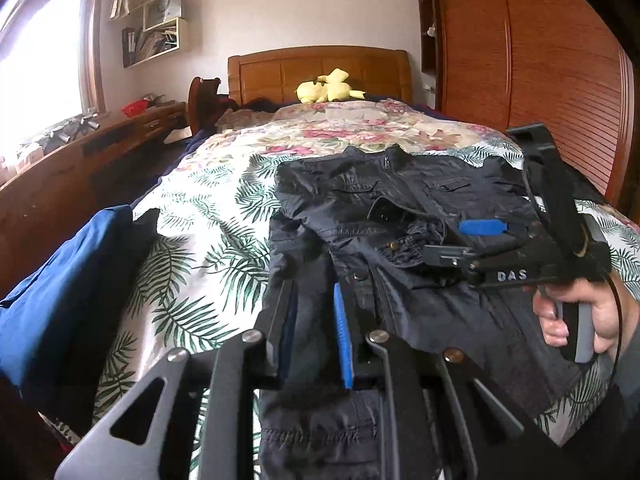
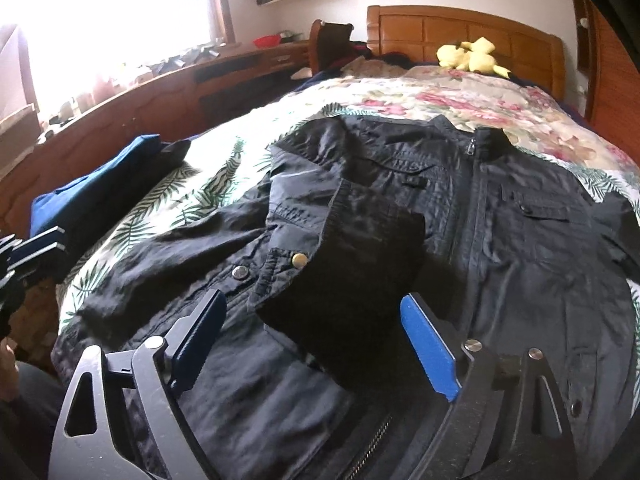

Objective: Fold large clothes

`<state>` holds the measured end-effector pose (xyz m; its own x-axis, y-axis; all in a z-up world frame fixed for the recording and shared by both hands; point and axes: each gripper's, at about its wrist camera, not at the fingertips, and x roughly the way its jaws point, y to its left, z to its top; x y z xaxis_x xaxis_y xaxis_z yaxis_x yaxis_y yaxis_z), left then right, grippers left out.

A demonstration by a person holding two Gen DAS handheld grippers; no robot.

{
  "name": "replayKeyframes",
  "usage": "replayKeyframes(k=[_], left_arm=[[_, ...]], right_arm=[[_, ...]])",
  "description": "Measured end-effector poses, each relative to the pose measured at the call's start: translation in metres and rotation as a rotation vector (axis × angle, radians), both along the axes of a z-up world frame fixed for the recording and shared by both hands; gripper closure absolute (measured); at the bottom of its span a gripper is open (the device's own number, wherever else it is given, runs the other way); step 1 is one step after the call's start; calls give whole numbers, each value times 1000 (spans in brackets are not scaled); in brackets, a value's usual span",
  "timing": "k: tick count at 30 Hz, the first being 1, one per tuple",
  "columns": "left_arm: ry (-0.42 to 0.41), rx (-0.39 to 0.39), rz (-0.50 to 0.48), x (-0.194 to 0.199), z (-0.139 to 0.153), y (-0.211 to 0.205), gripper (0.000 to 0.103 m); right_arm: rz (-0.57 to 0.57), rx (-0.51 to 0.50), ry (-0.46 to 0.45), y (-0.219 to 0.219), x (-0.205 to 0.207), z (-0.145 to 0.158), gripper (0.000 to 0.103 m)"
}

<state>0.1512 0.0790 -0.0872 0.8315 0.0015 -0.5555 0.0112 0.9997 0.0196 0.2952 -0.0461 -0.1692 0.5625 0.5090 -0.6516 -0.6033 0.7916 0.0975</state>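
Note:
A dark navy jacket (image 1: pixel 400 184) (image 2: pixel 520 240) lies front up on the bed, zipped, collar toward the headboard. My left gripper (image 1: pixel 316 328) is at the jacket's near left edge, with its blue pads shut on a band of the jacket's fabric. In the right wrist view it shows at the far left edge (image 2: pixel 52 240). My right gripper (image 2: pixel 316 320) hovers open over the jacket's middle. A sleeve cuff (image 2: pixel 352 248) with snap buttons, folded across the chest, lies between its wide-set fingers, untouched by the pads. The left wrist view shows a hand (image 1: pixel 580 320) holding the right gripper (image 1: pixel 452 240).
The bedspread (image 1: pixel 200 220) has a leaf and flower print. A folded blue cloth (image 1: pixel 68 272) (image 2: pixel 100 192) lies at the bed's left edge. A yellow plush toy (image 1: pixel 328 88) sits by the wooden headboard (image 1: pixel 280 68). A wooden desk (image 1: pixel 80 160) runs along the left, a wardrobe (image 1: pixel 520 60) along the right.

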Motion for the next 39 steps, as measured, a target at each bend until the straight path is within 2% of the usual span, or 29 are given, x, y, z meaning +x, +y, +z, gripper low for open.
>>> replayKeyframes(k=[4,7,8,9,11,12,13,18,25,29,32,36,39], left_arm=[[1,7,3,-1,-1,0,87],[-2,14,9,-1,-1,0,87],[-1,13,8,0,-1,0,87],[0,14,8,0,-2,0,87],[0,16,5,0,-2,-1,87],[-2,17,5,0,-2,-1,87],[-3,17,4,0,-2,-1,87],[-12,4,-6,0,0,-4,87],[-41,-16,-29,-1,7,-12,87],[-52,-15,-47,0,11,-21,87],[-56,-17,-60,2,12,-28,87],[-59,-20,-77,8,13,-43,87],[-62,-20,-94,13,15,-56,87]], right_arm=[[3,-27,5,7,9,-5,16],[10,-40,28,10,18,-14,23],[11,-42,40,10,20,-17,34],[7,-48,57,9,24,-20,56],[-9,-36,77,4,28,-22,79],[-8,-14,88,-1,30,-21,88],[-4,0,91,-4,30,-20,91],[-29,72,49,-24,24,-5,97],[-86,184,-80,-71,-18,45,98],[-130,183,-137,-96,-38,61,98],[-171,136,-131,-111,-42,53,98],[-254,65,-68,-128,-33,26,98],[-327,72,-69,-149,-31,20,98]])
